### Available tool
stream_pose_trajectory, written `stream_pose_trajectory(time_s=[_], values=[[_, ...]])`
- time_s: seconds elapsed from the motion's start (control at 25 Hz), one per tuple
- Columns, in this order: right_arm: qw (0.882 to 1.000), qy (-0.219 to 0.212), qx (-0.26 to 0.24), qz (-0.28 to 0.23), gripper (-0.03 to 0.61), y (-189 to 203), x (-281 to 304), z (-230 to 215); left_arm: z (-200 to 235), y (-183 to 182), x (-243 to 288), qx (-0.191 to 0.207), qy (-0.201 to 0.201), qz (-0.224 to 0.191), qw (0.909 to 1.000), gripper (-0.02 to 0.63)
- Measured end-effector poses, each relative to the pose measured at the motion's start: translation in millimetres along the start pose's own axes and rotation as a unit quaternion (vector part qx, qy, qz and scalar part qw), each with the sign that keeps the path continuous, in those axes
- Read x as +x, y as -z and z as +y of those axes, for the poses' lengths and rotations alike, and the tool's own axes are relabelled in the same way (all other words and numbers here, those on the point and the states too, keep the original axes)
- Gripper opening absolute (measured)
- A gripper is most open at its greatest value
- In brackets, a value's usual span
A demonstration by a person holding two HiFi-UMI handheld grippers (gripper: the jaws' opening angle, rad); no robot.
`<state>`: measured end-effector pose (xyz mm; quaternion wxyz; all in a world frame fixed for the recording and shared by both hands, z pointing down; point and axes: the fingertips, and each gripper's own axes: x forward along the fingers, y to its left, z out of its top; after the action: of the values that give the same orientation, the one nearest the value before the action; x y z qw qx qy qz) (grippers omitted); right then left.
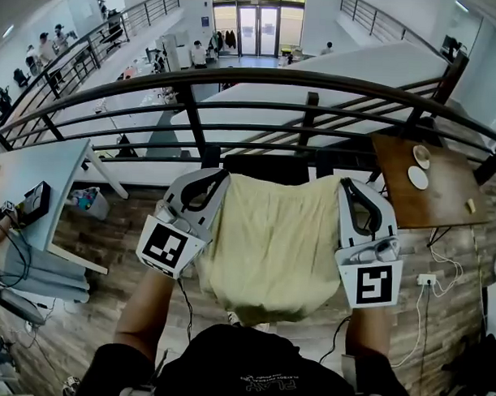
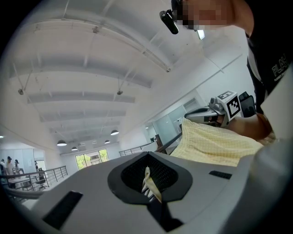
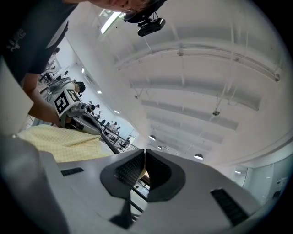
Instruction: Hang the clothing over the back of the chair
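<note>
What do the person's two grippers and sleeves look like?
The left gripper and right gripper are pale grey plastic shells with black loop openings and black ribbed pads. Each carries a cube with black-and-white square markers and a thin black cable. The person wears a black short-sleeved shirt.

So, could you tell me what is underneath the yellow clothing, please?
The clothing covers whatever lies directly beneath it. Only wooden floor shows around its edges, and a dark edge, possibly the chair, shows past its top.

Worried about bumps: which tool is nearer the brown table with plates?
Right. The right tool sits just beside the brown table; the left tool is across the yellow cloth.
</note>
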<state>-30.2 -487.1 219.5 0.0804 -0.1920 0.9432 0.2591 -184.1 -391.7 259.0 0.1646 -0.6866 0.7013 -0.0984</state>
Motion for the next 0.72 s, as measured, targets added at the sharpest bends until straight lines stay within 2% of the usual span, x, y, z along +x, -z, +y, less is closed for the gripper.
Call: stream_pose_trajectory(time_s=[0.24,0.4,0.56,0.72], values=[[0.998,-0.018,-0.04,0.035,0.026,21.5,4.2,-5.4,-5.5,20.2,15.7,-0.017,0.007,0.011,0.9998,0.014],[0.991,-0.046,-0.099,0.079,0.026,43.7,6.1,-5.6,-6.0,27.2,23.1,-0.005,0.008,0.018,0.9998,0.014],[0.986,-0.069,-0.113,0.097,0.026,55.5,10.7,-8.2,-10.0,22.6,32.6,0.008,0.021,0.016,0.9996,0.014],[0.986,-0.085,-0.101,0.104,0.026,64.7,12.4,-15.0,-8.6,25.6,39.1,0.012,0.019,0.021,0.9995,0.014]])
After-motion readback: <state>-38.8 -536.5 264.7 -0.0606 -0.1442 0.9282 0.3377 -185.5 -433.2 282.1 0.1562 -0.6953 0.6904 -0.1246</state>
